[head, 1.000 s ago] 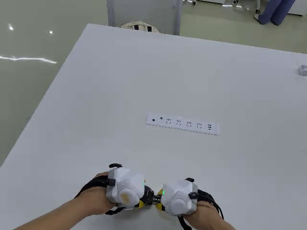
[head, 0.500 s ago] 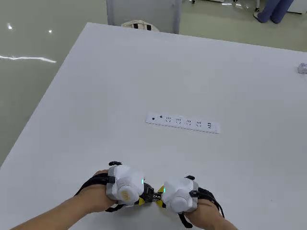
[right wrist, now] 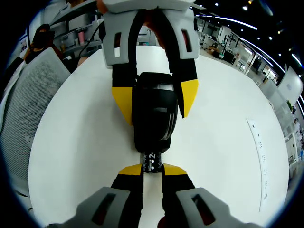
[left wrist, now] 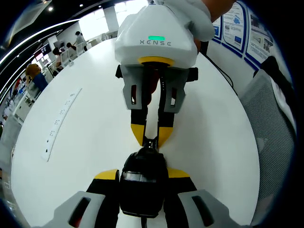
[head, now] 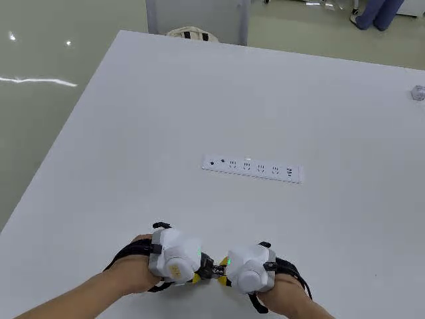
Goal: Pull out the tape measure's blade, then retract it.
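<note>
A black tape measure (left wrist: 142, 183) sits between my two grippers, which face each other tip to tip low over the white table (head: 199, 100). My left gripper (left wrist: 142, 175) is shut on the black case, its yellow tips on either side of it. My right gripper (right wrist: 151, 170) is shut on the blade (right wrist: 151, 160), of which a short length with printed numbers shows out of the case (right wrist: 154, 111). In the head view the tape measure (head: 211, 270) is a small dark spot between the left gripper (head: 199, 271) and the right gripper (head: 222, 273), near the table's front edge.
A white power strip (head: 252, 169) lies across the middle of the table. A small pale object (head: 418, 93) sits at the far right. A chair (head: 198, 20) stands past the far edge. The table's left edge runs diagonally beside the green floor.
</note>
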### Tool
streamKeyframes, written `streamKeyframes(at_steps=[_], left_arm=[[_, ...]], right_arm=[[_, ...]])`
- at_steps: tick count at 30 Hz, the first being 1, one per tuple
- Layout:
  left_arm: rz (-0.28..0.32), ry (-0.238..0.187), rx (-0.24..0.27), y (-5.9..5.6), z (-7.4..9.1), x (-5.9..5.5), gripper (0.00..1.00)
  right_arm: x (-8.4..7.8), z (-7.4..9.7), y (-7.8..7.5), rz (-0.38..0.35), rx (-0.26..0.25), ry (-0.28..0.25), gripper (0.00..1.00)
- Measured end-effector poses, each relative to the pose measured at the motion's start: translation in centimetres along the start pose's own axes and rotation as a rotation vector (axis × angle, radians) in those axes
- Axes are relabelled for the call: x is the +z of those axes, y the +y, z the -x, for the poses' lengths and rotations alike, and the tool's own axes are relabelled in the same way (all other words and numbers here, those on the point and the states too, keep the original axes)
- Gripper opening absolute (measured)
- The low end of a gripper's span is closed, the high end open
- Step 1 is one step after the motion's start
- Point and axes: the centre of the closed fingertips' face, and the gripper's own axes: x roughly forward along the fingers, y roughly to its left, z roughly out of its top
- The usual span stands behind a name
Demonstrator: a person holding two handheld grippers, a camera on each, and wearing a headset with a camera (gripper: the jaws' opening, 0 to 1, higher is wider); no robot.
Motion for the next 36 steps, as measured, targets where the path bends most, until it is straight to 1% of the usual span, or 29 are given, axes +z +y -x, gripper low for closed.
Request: streamKeyframes(at_steps=[12, 36], left_arm=[[-0.003, 0.003, -0.004, 0.0, 0.1, 0.0, 0.32], [-0.009, 0.017, -0.004, 0.0, 0.0, 0.0, 0.32]], right_arm=[[-0.7, 0.2, -0.1, -0.010, -0.001, 0.004, 0.13], [-2.1, 1.2, 0.1, -0.046, -0.001, 0.005, 0.13]])
